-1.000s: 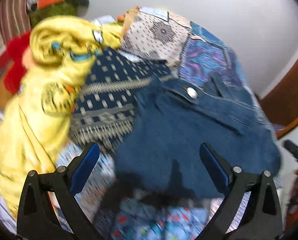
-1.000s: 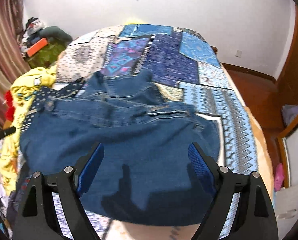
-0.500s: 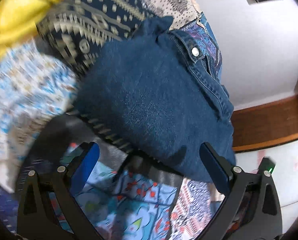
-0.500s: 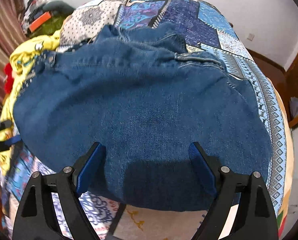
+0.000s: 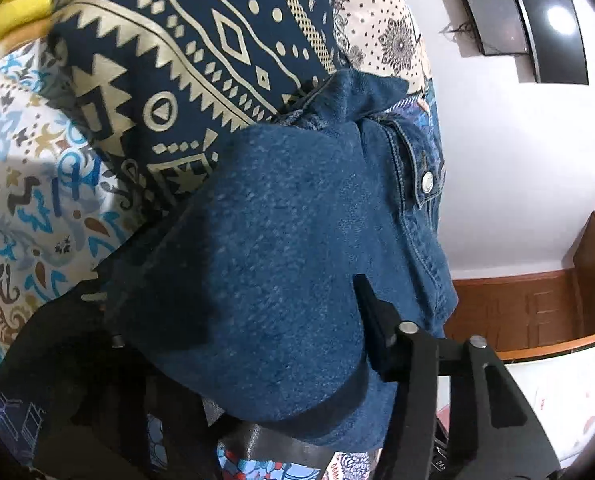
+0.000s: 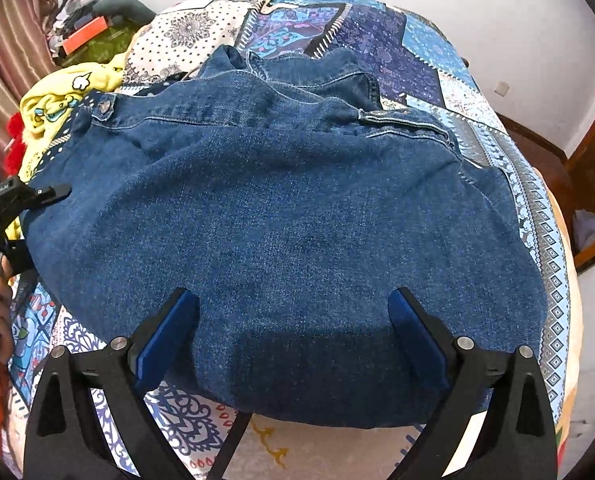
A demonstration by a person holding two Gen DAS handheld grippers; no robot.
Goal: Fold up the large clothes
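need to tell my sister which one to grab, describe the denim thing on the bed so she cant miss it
Start at the bed with the blue patchwork bedspread. The denim jacket lies spread across its near end, right in front of the right gripper. It is the only plain, dark blue piece with metal snap buttons; the yellow printed garment and the navy cloth with cream geometric print beside it are patterned.

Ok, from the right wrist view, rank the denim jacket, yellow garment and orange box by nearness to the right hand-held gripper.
1. Denim jacket: directly ahead, its hem between the right hand-held gripper's open fingers.
2. Yellow garment: beyond the jacket, far left.
3. Orange box: farthest, upper left near the wall.
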